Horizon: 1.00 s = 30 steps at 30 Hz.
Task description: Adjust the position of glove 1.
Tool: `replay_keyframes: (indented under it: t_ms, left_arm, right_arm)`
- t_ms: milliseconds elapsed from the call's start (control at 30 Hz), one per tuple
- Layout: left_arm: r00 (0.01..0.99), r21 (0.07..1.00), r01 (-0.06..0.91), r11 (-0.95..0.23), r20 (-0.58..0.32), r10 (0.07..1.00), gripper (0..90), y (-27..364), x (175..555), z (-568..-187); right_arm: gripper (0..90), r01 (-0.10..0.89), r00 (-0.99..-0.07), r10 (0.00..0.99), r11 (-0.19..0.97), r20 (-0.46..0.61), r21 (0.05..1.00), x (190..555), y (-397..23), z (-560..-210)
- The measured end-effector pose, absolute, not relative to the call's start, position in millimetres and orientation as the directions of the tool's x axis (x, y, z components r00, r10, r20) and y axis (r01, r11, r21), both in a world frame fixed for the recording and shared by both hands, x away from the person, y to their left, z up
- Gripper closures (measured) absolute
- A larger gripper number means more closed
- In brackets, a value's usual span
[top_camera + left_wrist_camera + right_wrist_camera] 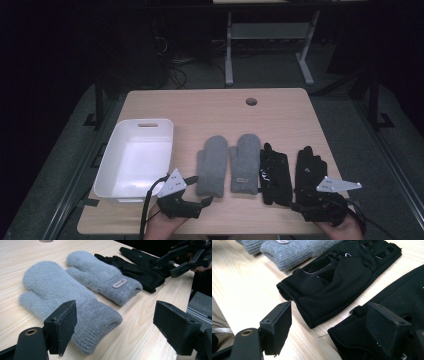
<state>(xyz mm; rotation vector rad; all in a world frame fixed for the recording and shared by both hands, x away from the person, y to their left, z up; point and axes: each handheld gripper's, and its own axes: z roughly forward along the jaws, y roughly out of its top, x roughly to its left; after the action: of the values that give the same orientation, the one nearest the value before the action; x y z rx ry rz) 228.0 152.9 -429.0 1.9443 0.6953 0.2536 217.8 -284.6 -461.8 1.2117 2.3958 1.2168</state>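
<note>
Two grey fluffy mittens lie side by side in the middle of the table, cuffs toward me: the left mitten (212, 165) (57, 290) and the right mitten (245, 162) (95, 272), which carries a small label. To their right lie two black gloves, one (274, 175) (332, 287) beside the mittens and one (309, 172) (402, 292) farther right. My left gripper (199, 191) (113, 316) stands open just short of the left mitten's cuff, touching nothing. My right gripper (301, 202) (332, 325) is open low over the black gloves' cuffs, holding nothing.
An empty white plastic bin (147, 121) stands at the left of the wooden table (210, 107). A round cable hole (251, 101) is near the far edge. Bare wood runs along the front edge between the grippers. Desk legs and cables stand on the floor behind.
</note>
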Motion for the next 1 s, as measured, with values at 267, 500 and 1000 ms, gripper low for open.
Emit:
replay_keyframes:
  t_ms: [267,500,1000]
  left_arm:
    - [0.815,0.875,0.348,-0.337,-0.105,0.570,18.8,154,226,-431]
    - [0.820,0.878,0.340,-0.336,-0.101,0.564,18.8,154,224,-429]
    - [0.825,0.869,0.369,-0.328,-0.144,0.547,18.8,153,224,-428]
  right_arm:
    - [18.6,0.580,-0.653,0.734,0.328,0.185,0.746,218,-282,-457]
    - [18.1,0.538,-0.710,0.688,0.395,0.148,0.745,227,-267,-443]
    - [18.1,0.474,-0.789,0.605,0.485,0.110,0.735,263,-234,-410]
